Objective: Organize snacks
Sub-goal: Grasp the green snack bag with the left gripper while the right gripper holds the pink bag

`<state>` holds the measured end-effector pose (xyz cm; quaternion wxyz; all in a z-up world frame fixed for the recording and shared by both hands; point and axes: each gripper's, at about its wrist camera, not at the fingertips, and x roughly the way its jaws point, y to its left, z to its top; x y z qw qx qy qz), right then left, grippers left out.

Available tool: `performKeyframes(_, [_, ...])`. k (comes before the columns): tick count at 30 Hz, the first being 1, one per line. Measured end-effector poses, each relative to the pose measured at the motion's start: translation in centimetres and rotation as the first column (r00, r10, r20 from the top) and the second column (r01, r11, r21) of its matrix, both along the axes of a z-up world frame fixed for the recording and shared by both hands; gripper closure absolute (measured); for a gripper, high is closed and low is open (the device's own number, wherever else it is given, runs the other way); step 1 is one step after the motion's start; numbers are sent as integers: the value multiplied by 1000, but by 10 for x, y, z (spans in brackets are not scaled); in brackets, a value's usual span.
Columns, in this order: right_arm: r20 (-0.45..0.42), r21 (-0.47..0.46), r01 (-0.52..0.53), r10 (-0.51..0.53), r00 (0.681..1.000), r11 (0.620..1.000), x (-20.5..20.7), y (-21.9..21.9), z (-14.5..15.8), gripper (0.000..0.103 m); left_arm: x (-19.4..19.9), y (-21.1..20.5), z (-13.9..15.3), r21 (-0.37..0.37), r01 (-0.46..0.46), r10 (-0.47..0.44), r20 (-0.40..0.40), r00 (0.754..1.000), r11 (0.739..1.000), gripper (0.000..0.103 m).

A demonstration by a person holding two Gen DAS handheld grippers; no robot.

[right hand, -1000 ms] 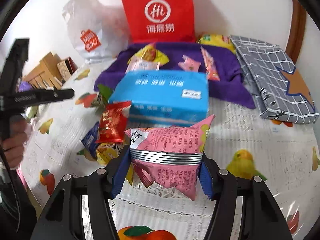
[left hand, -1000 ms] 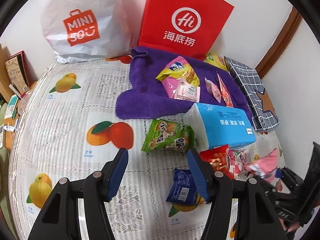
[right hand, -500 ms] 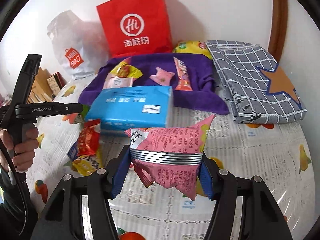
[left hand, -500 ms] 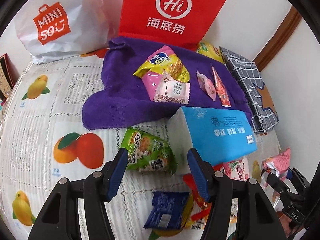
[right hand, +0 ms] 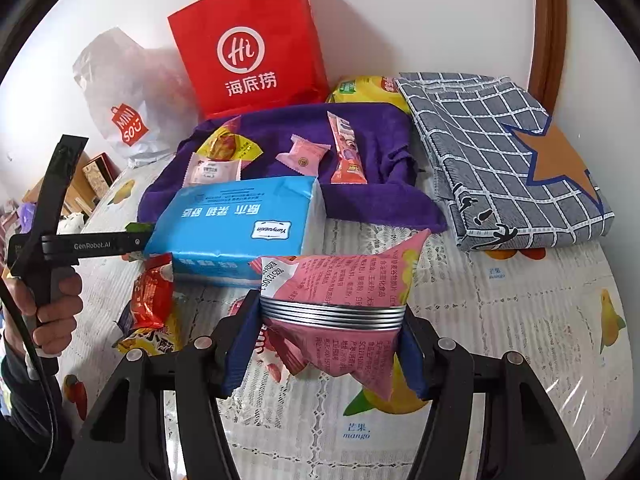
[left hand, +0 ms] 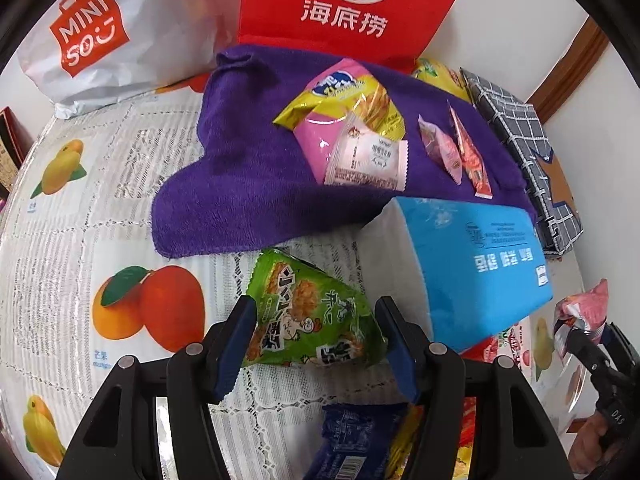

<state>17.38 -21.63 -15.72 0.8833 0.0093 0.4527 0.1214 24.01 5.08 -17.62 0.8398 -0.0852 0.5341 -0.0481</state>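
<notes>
In the left wrist view, the left gripper (left hand: 314, 340) has its two blue pads spread on both sides of the green snack packet (left hand: 308, 316), which lies flat on the surface (left hand: 60, 240) just at 6 o'clock of the purple towel (left hand: 248, 184). I cannot tell for sure if the pads already touch the packet; they look apart from it. To do this step well, I think the gripper should go lower until the pads are beside the packet's middle, then close slowly, because the bag is puffy and can slip. The blue tissue pack (left hand: 480, 264) stands just at 3 o'clock of the packet, so the pad on that side must not catch it.

In the right wrist view, the right gripper (right hand: 330, 338) is pinching the pink snack bag (right hand: 340, 292), lifted over the surface. The purple towel (right hand: 360, 200), with small snacks already on it, lies at 12 o'clock. The bag should probably be carried over the tissue pack and put on a free part of the towel.
</notes>
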Motion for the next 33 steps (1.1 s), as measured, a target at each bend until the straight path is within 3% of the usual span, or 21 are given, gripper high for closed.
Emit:
performKeyframes(10, [-2, -10, -4, 4, 1000, 1000, 5, 5, 2, 41, 2, -6, -9, 73, 16, -17, 7, 1000, 997, 42])
performKeyframes(18, [9, -22, -17, 17, 1000, 1000, 4, 10, 8, 41, -5, 5, 1, 33, 22, -23, 40, 999, 999, 58])
performKeyframes(22, [22, -19, -25, 25, 999, 1000, 0, 13, 13, 41, -10, 12, 4, -3, 11, -11, 49, 999, 1000, 59])
performKeyframes(33, [49, -17, -16, 17, 999, 1000, -10, 20, 28, 42, -34, 20, 30, -6, 0, 1, 106, 994, 1000, 60])
